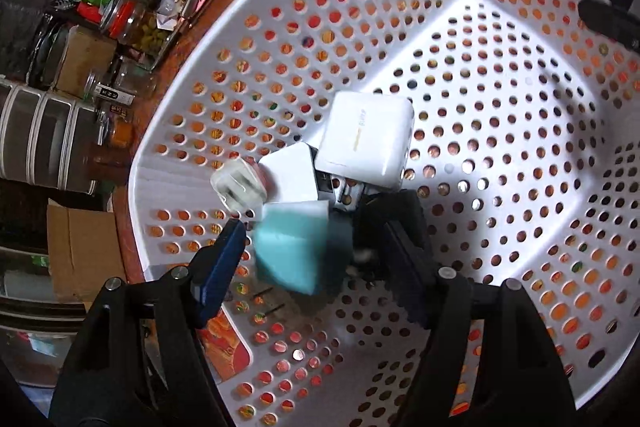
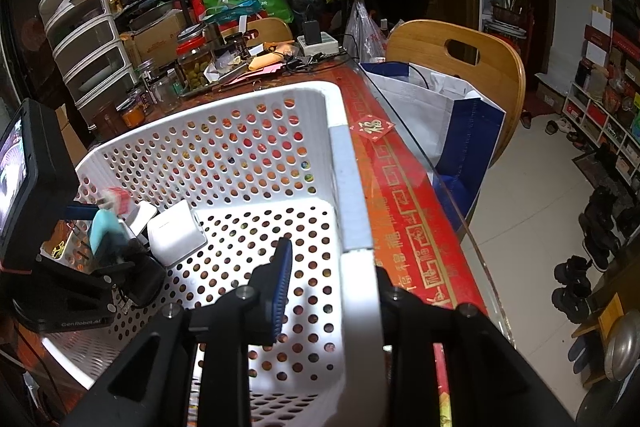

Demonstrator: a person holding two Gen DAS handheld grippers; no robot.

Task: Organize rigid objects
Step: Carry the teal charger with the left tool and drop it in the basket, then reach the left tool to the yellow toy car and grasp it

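Inside the white perforated basket [image 1: 460, 39], the left gripper [image 1: 316, 247], jaws spread wide, hangs around a blurred teal block [image 1: 292, 251] apparently released beside two white chargers [image 1: 368, 139], while the right gripper [image 2: 340, 267] clamps the basket's rim, steadying it for a clean drop.

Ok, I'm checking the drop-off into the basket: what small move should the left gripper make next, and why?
Probably lift the left gripper straight up and out. Its fingers stand apart with visible gaps beside the blurred teal rectangular block, which seems released among the white square charger and other items in the white perforated plastic basket. The right gripper straddles the basket's rim.
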